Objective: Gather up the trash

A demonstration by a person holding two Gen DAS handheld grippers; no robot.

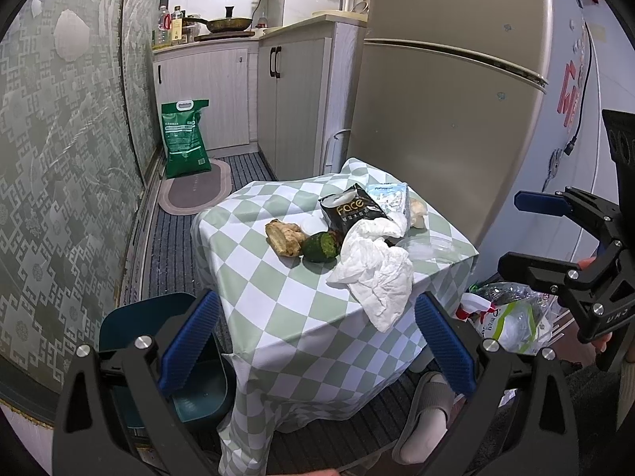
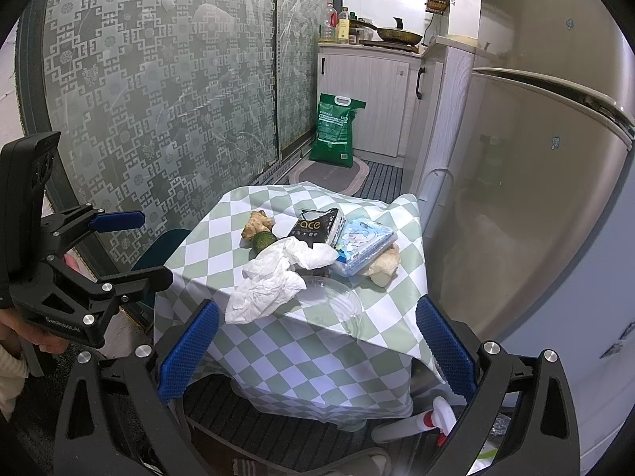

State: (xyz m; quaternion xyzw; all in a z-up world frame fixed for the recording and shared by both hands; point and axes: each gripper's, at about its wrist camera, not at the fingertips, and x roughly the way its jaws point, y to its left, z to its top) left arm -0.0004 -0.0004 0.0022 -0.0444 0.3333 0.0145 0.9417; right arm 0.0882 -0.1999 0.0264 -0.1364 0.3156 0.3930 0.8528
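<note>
A small table with a green-and-white checked cloth [image 1: 278,289] [image 2: 317,349] holds the trash. A crumpled white tissue [image 1: 377,269] [image 2: 270,281] lies at its near edge. Beside it are a green fruit piece [image 1: 322,246] [image 2: 262,241], a ginger root [image 1: 282,238] [image 2: 256,224], a black tissue pack [image 1: 351,208] [image 2: 317,226], a blue wet-wipe pack [image 1: 391,196] [image 2: 365,244] and a clear plastic lid [image 1: 426,248] [image 2: 337,301]. A dark teal bin [image 1: 186,361] stands on the floor left of the table. My left gripper [image 1: 317,341] [image 2: 131,246] is open and empty before the table. My right gripper [image 2: 317,351] [image 1: 512,234] is open and empty.
A fridge [image 1: 448,99] stands right behind the table. A patterned sliding door [image 1: 59,158] is on the left. A green sack [image 1: 184,139] and a mat lie further back. A spray bottle and plastic bags [image 1: 504,317] sit on the floor right. A slippered foot [image 1: 428,408] is below.
</note>
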